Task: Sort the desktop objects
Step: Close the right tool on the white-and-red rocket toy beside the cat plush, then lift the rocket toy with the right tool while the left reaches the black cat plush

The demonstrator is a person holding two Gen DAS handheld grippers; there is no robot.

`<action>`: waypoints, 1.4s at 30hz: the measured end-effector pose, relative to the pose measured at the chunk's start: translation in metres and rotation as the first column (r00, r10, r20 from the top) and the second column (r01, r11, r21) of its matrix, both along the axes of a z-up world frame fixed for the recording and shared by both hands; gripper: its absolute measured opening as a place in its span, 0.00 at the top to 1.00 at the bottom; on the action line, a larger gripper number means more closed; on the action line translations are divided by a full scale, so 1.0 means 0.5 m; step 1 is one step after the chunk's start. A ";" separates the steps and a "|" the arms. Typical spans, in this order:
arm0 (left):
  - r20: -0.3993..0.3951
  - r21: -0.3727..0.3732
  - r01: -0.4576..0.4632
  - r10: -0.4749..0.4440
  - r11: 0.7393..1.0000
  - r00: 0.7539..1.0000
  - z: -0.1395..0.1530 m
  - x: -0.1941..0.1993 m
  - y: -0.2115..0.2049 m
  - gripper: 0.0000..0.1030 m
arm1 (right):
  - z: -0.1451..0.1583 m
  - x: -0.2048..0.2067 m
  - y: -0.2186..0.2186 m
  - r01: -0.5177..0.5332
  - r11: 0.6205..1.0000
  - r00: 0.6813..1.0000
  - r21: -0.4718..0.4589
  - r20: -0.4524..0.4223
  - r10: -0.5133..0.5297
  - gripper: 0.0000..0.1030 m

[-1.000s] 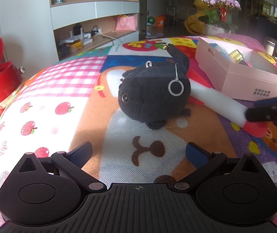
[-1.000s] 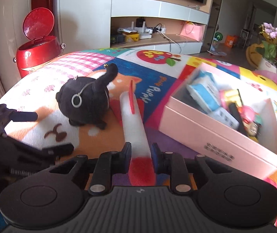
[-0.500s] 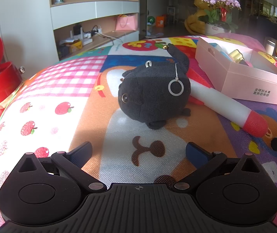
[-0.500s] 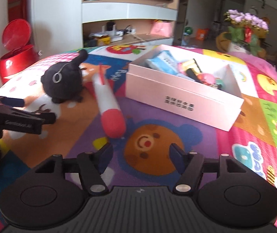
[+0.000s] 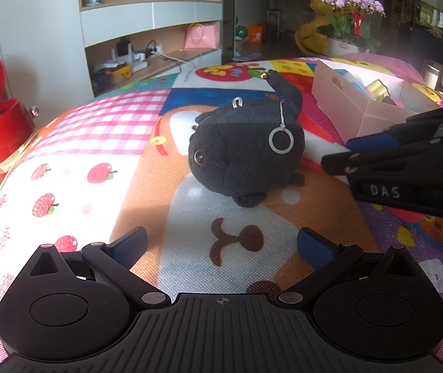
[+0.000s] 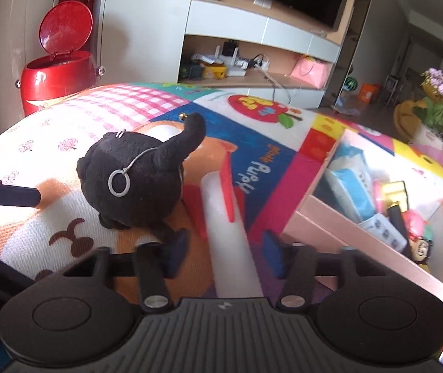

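Note:
A black plush toy [image 5: 246, 152] with a white ring sits on the colourful mat, straight ahead of my left gripper [image 5: 221, 244], which is open and empty. The plush also shows in the right wrist view [image 6: 137, 180]. A white foam stick [image 6: 227, 233] with red parts lies beside it. My right gripper [image 6: 226, 253] is open with its fingers either side of the stick, apart from it. It shows in the left wrist view [image 5: 361, 152] to the right of the plush. A pink box [image 6: 376, 248] holding several small items stands to the right.
A red lidded bin [image 6: 56, 71] stands off the mat's left edge. A TV shelf unit [image 6: 252, 46] is behind. A flower pot [image 5: 352, 28] stands far right. The pink box also shows in the left wrist view [image 5: 358, 115].
My right gripper let go of the stick and pulled back, then came forward again over the stick with fingers open. The left gripper and plush have not moved.

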State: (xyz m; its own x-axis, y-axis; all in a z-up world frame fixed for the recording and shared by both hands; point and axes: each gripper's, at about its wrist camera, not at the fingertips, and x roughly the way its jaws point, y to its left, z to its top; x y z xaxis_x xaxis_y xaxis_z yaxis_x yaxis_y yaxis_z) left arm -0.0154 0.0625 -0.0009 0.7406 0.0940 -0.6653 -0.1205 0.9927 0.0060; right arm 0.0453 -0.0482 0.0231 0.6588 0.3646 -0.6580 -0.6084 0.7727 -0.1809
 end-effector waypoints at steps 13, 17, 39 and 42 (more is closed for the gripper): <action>0.001 0.002 0.004 -0.004 1.000 1.000 0.002 0.002 -0.001 0.00 | 0.093 -0.168 -0.246 0.210 0.940 0.974 0.269 -0.141 -0.178 0.74; 0.015 -0.002 0.077 -0.077 0.997 0.997 0.007 0.004 -0.014 0.00 | 0.044 -0.194 -0.307 0.352 0.912 0.932 0.212 -0.173 -0.319 0.74; 0.079 0.050 0.018 -0.022 0.999 0.997 0.042 0.138 -0.045 0.03 | -0.030 -0.179 -0.366 0.549 0.784 0.835 0.291 -0.143 -0.532 0.00; 0.078 0.076 0.036 -0.042 0.996 0.996 0.044 0.127 -0.043 0.11 | -0.032 -0.178 -0.367 0.549 0.783 0.835 0.293 -0.151 -0.529 0.00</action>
State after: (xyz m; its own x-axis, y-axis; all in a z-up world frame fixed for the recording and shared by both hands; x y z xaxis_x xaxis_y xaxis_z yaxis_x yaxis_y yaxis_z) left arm 0.0480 0.0410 0.0214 0.7950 0.1112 -0.5963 -0.0849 0.9938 0.0720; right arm -0.0437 -0.2317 0.0071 0.7747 0.1521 -0.6137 -0.0771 0.9861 0.1471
